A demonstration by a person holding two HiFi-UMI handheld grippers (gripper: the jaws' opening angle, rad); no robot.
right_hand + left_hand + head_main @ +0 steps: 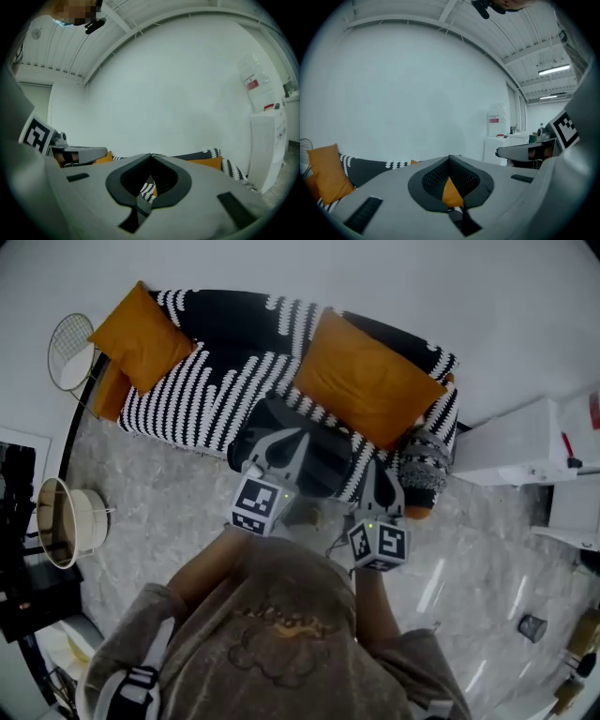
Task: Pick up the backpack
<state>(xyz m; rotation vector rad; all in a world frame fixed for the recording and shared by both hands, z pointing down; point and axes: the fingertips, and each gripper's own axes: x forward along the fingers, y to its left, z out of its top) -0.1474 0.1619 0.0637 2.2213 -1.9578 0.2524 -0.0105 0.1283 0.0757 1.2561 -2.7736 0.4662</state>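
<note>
Findings, left to right, placed against the black-and-white patterned fabric sofa [202, 381].

Risk: the dark grey soft fabric backpack [323, 465] lies at the front edge of the sofa, partly over the seat and partly over the floor side. No view confirms that either tool holds it. If the grippers rise as they stand, the backpack would probably stay behind or slide off the edge. A grip on loose fabric rather than on a strap or handle could also slip under the load.

Left gripper [298, 439]: held over the backpack's left part, pointing toward the sofa back and roughly level. Its jaws meet at the tips. Only an orange square cushion [451, 193] shows through the opening behind them.

Right gripper [382, 470]: held beside the backpack's right edge, parallel to the left gripper and near it. Its jaws are likewise together at the tips. A narrow grey strip [142, 199] crosses the opening, and whether it is a strap cannot be told.
</note>
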